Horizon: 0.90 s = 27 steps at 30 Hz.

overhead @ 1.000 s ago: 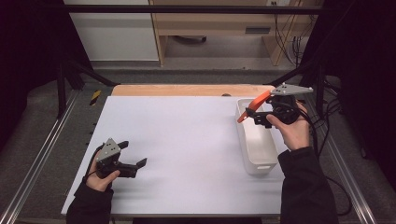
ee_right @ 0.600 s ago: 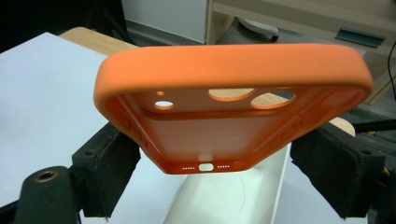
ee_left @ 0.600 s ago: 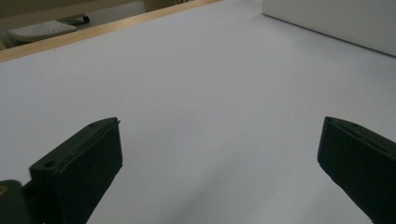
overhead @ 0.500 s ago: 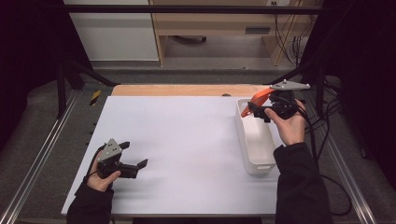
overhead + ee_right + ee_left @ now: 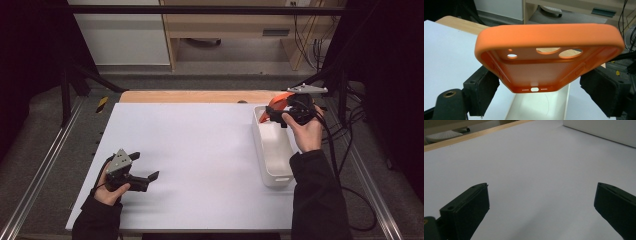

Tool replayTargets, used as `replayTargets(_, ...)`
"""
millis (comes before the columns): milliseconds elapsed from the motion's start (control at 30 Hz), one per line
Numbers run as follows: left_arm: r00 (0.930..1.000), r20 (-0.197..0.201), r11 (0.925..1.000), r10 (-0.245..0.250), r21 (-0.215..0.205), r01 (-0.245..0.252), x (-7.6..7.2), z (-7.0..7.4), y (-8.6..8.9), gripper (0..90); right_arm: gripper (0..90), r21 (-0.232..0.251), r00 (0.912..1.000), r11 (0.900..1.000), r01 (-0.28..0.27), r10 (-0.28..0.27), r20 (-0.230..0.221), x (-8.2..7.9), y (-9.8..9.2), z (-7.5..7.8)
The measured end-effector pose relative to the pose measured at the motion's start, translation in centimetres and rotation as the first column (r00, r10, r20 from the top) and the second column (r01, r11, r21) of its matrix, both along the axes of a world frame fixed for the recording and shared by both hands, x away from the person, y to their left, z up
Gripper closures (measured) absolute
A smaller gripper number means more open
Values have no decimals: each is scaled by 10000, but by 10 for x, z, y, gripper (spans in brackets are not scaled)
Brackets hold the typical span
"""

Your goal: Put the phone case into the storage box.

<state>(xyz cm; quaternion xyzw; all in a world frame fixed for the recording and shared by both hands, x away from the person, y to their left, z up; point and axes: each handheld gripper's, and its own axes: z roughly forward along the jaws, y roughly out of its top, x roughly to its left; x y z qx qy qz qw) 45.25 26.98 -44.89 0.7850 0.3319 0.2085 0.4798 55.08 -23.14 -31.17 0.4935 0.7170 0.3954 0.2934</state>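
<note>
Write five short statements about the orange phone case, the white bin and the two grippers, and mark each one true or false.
1. The right gripper is shut on the orange phone case. True.
2. The phone case lies flat on the bottom of the white bin. False: it is held up above the bin's far end.
3. The left gripper holds a second case. False: its jaws are open with nothing between them.
4. The white bin stands on the right side of the white table top. True.
5. The case's open inner side, with camera cut-outs, faces the right gripper view's camera. True.
</note>
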Motion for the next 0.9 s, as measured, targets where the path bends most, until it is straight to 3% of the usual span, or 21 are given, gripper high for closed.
replayTargets(167, 10000, -31, 10000, -10, 12, 10, 1, -1, 0, 0, 161, 153, 9995, 9994, 302, -301, -102, 6, 1, -3)
replayTargets(900, 9999, -68, 9999, -91, 97, 92, 1, -3, -1, 0, 157, -158, 9898, 9912, 1315, -1322, -523, 34, 7, -20)
